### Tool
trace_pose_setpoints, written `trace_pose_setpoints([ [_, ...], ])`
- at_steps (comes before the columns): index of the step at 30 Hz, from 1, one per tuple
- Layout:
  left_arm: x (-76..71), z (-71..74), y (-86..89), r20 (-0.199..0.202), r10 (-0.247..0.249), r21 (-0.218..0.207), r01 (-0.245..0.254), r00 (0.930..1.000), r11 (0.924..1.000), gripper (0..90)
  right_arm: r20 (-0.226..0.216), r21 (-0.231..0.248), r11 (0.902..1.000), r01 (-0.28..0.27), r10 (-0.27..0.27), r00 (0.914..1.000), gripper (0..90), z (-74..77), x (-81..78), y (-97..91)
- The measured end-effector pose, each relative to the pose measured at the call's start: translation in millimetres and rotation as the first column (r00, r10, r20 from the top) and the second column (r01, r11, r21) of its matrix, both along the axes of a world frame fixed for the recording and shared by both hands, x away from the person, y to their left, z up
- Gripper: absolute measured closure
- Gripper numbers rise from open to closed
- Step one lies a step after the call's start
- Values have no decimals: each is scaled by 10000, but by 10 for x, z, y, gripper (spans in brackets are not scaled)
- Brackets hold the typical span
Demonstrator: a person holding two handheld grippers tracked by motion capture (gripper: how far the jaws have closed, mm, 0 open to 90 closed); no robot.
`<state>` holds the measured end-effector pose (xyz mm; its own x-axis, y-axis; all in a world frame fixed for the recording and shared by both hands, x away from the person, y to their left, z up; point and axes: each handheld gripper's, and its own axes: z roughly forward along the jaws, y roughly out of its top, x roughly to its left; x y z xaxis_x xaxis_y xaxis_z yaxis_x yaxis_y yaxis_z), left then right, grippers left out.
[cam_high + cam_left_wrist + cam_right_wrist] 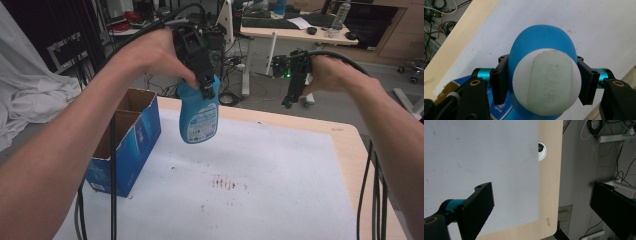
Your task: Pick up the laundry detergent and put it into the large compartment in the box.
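Across the wooden table (345, 137): pale grey mat (260, 175), matte, with a brown speckled stain mid-sheet and a faint blue arc seen in the right gripper view. At the mat's left edge, an open blue cardboard box (127, 142), corrugated, flaps raised. Beyond the far edge: grey floor, tangled cables, a desk (295, 31) with keyboards. Above the mat, lifted clear near the box: blue plastic bottle (199, 115), rounded, glossy, white cap with a pale oval inset, clamped at the neck by the left gripper (206, 89). Right gripper (289, 102) held high over the far edge, jaws wide apart, empty.
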<state>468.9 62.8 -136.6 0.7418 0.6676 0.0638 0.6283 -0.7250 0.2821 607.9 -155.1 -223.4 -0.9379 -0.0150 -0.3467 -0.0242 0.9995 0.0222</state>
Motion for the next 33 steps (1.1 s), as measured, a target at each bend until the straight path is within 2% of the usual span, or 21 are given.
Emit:
trace_pose_setpoints([
  [9, -72, 126, 424, 137, 943, 61, -944, 9955, 9955, 382, 8, -12, 10000, -65, 65, 10000, 47, -4, -8, 22],
  [15, -150, 220, 740, 125, 1567, 191, -1569, 9876, 9874, 382, -20, -20, 10000, -74, 74, 10000, 47, -22, 7, 41],
  [20, -208, 259, 963, 248, 2116, 213, -2122, 9770, 9770, 382, -18, 52, 9999, -138, 138, 9999, 47, -29, 12, 70],
  [23, -234, 264, 1087, 226, 2216, 332, -2223, 9749, 9744, 382, -22, 52, 9999, -127, 127, 9999, 47, -34, 10, 85],
  [30, -312, 254, 1353, 263, 2693, 378, -2702, 9627, 9621, 382, -26, 134, 9999, -78, 79, 10000, 47, -14, 6, 78],
  [32, -323, 252, 1381, 278, 2725, 396, -2734, 9618, 9611, 382, -26, 163, 9998, -144, 144, 9999, 47, -12, 14, 76],
  [33, -344, 252, 1456, 246, 2837, 457, -2846, 9586, 9576, 382, -14, 170, 9998, -81, 81, 10000, 47, -9, 12, 72],
])
